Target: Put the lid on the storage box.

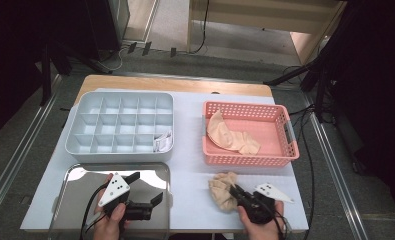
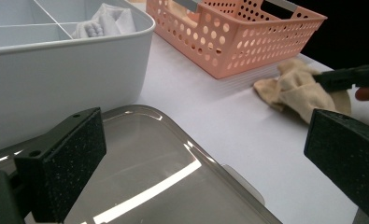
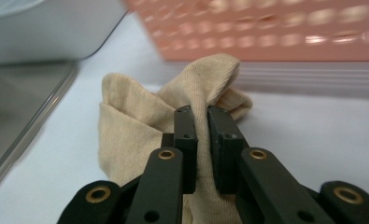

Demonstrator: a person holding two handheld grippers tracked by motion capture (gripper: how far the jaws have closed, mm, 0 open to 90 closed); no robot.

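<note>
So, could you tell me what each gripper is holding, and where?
The right gripper pinches the beige sock at a bunched fold near its middle. The left gripper is open, holding nothing.

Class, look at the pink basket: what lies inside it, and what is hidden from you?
Inside the pink basket lies one beige sock, draped against its left wall. The basket floor beneath that sock is covered, so nothing under it can be told.

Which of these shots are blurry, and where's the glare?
Right gripper view: pink basket is smeared, beige sock sharper. Left gripper view: bright streak across the metal tray. High view: tray mirrors light, room edges dark.
</note>
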